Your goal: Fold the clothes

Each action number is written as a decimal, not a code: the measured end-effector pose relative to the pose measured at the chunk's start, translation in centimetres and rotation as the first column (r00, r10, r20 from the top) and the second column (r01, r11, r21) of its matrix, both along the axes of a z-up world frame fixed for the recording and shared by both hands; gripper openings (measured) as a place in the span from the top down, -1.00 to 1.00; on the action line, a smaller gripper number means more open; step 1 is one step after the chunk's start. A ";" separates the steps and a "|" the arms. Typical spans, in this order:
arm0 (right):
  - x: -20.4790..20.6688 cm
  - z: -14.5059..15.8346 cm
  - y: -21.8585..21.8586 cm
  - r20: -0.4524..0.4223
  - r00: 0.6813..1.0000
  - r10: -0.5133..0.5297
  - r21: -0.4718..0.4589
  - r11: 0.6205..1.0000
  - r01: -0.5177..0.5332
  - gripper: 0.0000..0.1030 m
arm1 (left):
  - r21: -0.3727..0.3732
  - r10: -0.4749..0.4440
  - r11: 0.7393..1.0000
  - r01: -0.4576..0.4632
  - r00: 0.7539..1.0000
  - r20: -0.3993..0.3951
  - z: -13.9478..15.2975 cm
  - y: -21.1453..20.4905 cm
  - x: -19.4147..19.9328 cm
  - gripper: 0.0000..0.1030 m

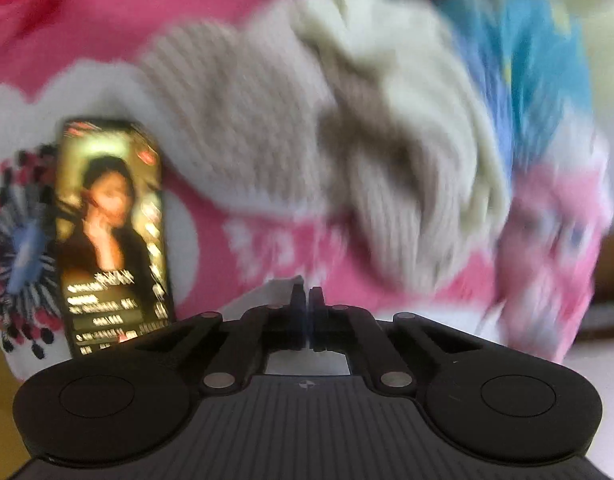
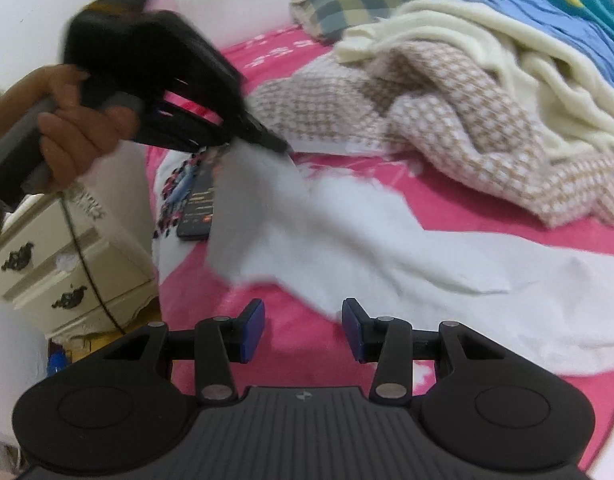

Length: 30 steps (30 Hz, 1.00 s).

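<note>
left tool pinched tight on a corner of the white cloth, lifting it off the pink bed cover; the rest of the cloth lies spread on the bed. right tool wide, holding nothing, just above the cloth's near edge. phone lies beside, knit pile behind.

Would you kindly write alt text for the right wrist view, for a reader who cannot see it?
The left gripper, held in a hand, lifts a corner of a white cloth garment off a pink bedspread. The open right gripper waits below, empty. A checked beige knit is heaped behind, and a dark phone lies nearby.
</note>
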State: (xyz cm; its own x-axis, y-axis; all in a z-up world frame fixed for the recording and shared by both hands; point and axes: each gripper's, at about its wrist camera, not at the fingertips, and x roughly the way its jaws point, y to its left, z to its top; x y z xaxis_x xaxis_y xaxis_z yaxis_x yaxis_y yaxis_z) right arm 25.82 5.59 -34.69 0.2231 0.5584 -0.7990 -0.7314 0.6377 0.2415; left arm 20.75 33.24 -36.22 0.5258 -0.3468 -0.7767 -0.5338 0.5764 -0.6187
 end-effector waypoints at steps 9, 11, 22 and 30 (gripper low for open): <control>1.7 -0.9 -1.8 -0.027 0.993 -0.118 -0.016 0.993 0.118 0.12 | 0.026 0.144 0.989 -0.144 0.990 0.016 -0.5 1.9 -1.5 1.00; 1.8 -0.9 -1.8 -0.014 0.992 -0.126 -0.019 0.992 0.126 0.12 | 0.087 0.088 0.992 -0.088 0.996 0.001 -0.5 1.8 -1.0 1.00; -1.8 -1.3 5.1 0.413 0.862 0.294 -0.152 0.956 -0.253 0.13 | 0.071 0.078 0.995 -0.074 0.996 -0.053 -1.1 1.4 1.3 1.00; -4.4 -5.9 8.8 0.531 0.525 0.665 -0.481 0.747 -0.459 0.61 | 0.031 0.069 0.997 -0.068 0.996 -0.053 -0.3 1.4 1.8 1.00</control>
